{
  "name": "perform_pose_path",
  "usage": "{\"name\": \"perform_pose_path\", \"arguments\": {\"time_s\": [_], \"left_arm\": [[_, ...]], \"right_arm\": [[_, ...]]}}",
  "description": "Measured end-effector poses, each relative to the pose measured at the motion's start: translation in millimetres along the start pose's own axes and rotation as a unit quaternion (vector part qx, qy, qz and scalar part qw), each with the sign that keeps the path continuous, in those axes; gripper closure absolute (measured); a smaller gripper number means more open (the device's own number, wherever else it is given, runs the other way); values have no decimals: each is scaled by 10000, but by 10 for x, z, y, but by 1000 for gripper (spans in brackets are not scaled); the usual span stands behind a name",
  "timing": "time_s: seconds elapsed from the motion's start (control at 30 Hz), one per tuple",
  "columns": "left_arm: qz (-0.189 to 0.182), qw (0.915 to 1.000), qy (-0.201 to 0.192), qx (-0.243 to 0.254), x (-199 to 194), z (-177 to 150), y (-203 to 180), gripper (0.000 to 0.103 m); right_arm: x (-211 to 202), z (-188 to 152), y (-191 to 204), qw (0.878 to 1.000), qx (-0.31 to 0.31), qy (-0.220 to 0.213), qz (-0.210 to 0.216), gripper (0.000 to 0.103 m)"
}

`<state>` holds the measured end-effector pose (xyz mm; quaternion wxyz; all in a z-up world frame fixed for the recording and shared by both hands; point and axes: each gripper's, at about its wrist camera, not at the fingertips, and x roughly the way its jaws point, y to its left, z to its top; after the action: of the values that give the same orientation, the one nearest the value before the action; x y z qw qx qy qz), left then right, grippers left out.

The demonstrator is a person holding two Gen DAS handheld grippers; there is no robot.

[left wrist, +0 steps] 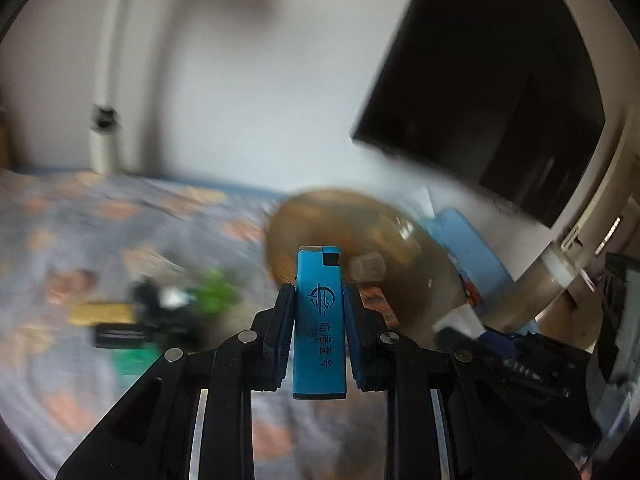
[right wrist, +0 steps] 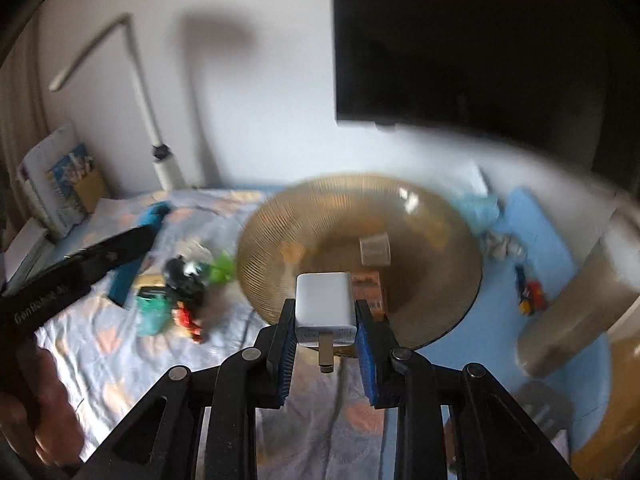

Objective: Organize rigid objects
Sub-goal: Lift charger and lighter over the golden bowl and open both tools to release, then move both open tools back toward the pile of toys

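My left gripper (left wrist: 319, 292) is shut on a blue lighter (left wrist: 319, 320), held upright above the patterned bedsheet. My right gripper (right wrist: 325, 308) is shut on a white charger plug (right wrist: 325, 306), its prongs toward the camera. A brown glass bowl (right wrist: 432, 216) lies beyond it, also in the left wrist view (left wrist: 400, 280), with a small clear cube (right wrist: 375, 249) and an orange packet (right wrist: 370, 286) inside. A blurred pile of small objects (right wrist: 184, 280) lies left of the bowl. The left gripper (right wrist: 154, 216) with the lighter shows at the left of the right wrist view.
A black screen (right wrist: 460, 40) hangs on the white wall. A white lamp arm (right wrist: 148, 112) stands at the back left. Books (right wrist: 60, 176) lean far left. A blue mat (right wrist: 536, 232) with small toys (right wrist: 528, 288) lies right of the bowl.
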<state>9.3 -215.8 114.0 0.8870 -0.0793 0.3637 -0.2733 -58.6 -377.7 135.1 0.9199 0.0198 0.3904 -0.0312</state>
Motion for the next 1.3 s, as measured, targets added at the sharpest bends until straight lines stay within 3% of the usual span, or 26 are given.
{"name": "perform_pose_path", "arguments": {"time_s": [0.23,0.27,0.3,0.43,0.57,0.73,0.87,1.07,1.3], "left_arm": [[-174,9992,360,-55,495,-77,-105,81],[-97,9992,380,-29,507,-74,-116,74],[-20,9992,398,5,496,-70,-116,59],[-42,9997,250,2,245,-36,5,57],[193,9994,-296,4,-307,-45,232,40],[550,9957,-736,-152,-959,-205,634,39],[1220,9880,-947,-54,-1289,-520,916,39],[2062,9765,-586,-217,-1054,-1026,1256,39],[2168,9747,-387,-394,-926,-1190,1419,39]], "right_arm": [[380,-18,-162,9989,112,446,3,77],[418,-6,-193,9986,159,495,36,76],[446,0,-221,9982,226,543,105,75],[354,34,-308,9982,460,376,30,49],[38,54,-158,9998,165,-15,-107,49],[-280,35,238,9989,-170,-341,258,45],[-389,-159,645,9958,-516,-527,539,43],[37,-695,1134,9922,-891,-185,854,42],[462,-1041,1318,9888,-1216,92,857,42]]}}
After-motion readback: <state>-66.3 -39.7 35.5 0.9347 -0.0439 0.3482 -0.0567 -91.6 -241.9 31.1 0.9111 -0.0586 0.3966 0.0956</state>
